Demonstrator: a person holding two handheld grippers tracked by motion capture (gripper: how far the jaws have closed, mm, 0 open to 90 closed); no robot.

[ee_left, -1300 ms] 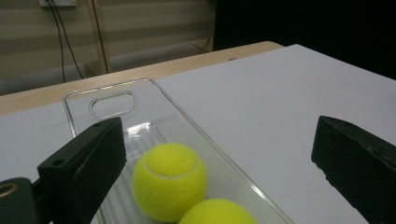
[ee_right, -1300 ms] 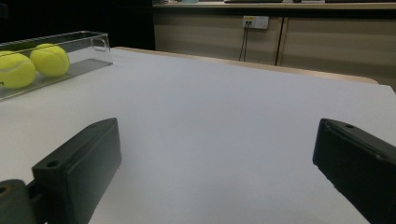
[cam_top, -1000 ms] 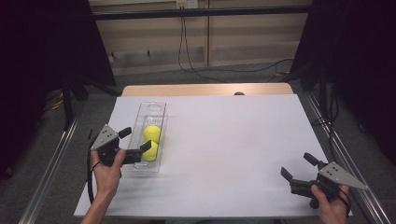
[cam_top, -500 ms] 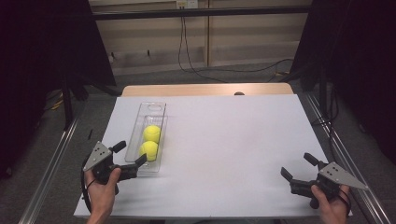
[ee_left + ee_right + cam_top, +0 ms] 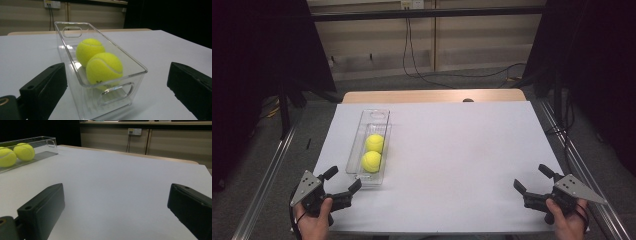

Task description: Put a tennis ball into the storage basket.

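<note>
Two yellow tennis balls (image 5: pixel 373 152) in clear bin (image 5: pixel 375 116) near table's (image 5: pixel 462 150) left edge; no legible writing. Left gripper (image 5: pixel 341 184) at near-left corner, right gripper (image 5: pixel 534 182) at near-right corner, both spread wide, empty.

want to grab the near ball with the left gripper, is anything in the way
Yes: the clear bin's near end wall stands between the open left gripper and the near tennis ball. From above, nothing covers the ball.

No lettering to read here; just a small dark mark, too blurred, low on the near tennis ball (image 5: pixel 104 68).
</note>
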